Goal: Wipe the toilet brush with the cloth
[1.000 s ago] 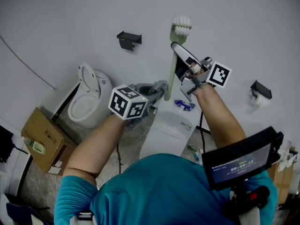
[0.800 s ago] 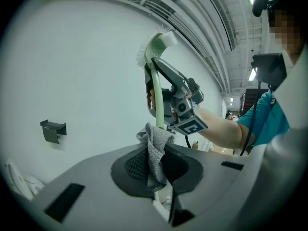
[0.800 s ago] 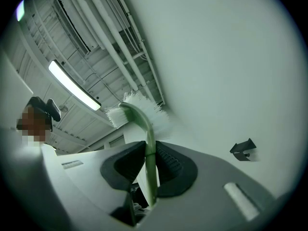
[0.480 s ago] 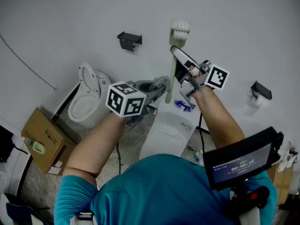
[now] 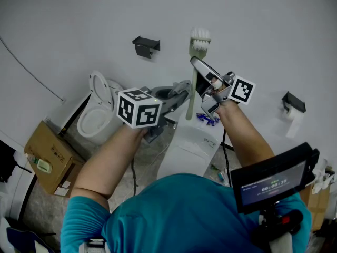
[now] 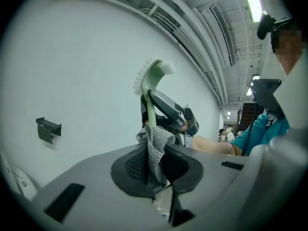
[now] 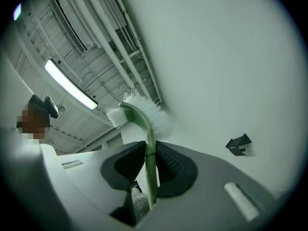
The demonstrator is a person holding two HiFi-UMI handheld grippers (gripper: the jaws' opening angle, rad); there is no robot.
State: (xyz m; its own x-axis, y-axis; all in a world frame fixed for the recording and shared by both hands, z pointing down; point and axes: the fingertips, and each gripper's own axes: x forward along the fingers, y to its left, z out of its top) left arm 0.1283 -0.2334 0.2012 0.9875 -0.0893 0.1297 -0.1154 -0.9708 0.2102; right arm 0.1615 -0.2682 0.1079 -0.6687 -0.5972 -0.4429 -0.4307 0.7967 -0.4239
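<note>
Left gripper [image 6: 155, 166]: jaws pinching a bunched grey cloth [image 6: 156, 146], with folds sticking out past the pads. The cloth wad sits against the pale green handle of the toilet brush [image 6: 151, 83], low on the shaft and just under the other gripper.

Right gripper [image 7: 150, 163]: jaws clamped on the brush handle, shaft running up between the pads. The white bristle head is above and clear of the jaws. A bit of the cloth shows below the pads beside the shaft.

Head view: brush held upright in the air in front of the white wall [image 5: 253, 30], bristles on top, grippers close together. Below and left are a toilet [image 5: 97, 112] with its lid up and a cardboard box [image 5: 50, 152] on the floor. A dark bracket [image 5: 146, 45] is on the wall left of the brush head.
</note>
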